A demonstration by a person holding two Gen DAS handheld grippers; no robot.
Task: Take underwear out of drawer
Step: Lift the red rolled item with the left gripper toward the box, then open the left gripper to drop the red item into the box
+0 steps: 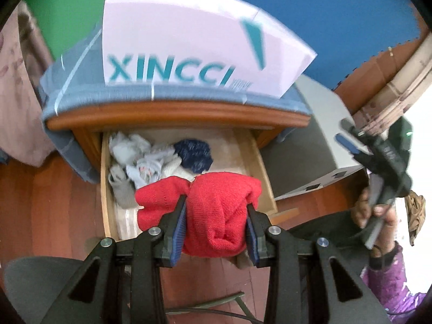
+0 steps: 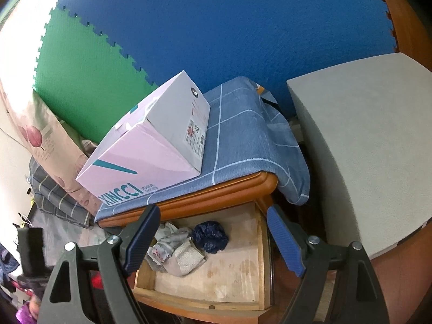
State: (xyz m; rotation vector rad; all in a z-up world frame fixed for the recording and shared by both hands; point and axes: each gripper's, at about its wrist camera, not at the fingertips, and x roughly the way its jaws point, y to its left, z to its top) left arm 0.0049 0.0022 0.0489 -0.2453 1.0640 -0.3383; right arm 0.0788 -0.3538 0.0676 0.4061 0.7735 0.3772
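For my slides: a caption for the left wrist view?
Left tongs shut on a red garment above the open drawer, socks left inside.

Daylight blows out white at the frame edges in both views. Motion blur smears the pink shoe box in the left wrist view; the right is sharp. Fisheye curvature bends the nightstand edge.

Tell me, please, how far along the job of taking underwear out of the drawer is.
Done: the drawer is open. In hand: the left gripper is shut on a red knitted garment, held above the drawer's front. Left: the grey-white bundle and dark blue piece remain inside; the right gripper hovers open, empty.
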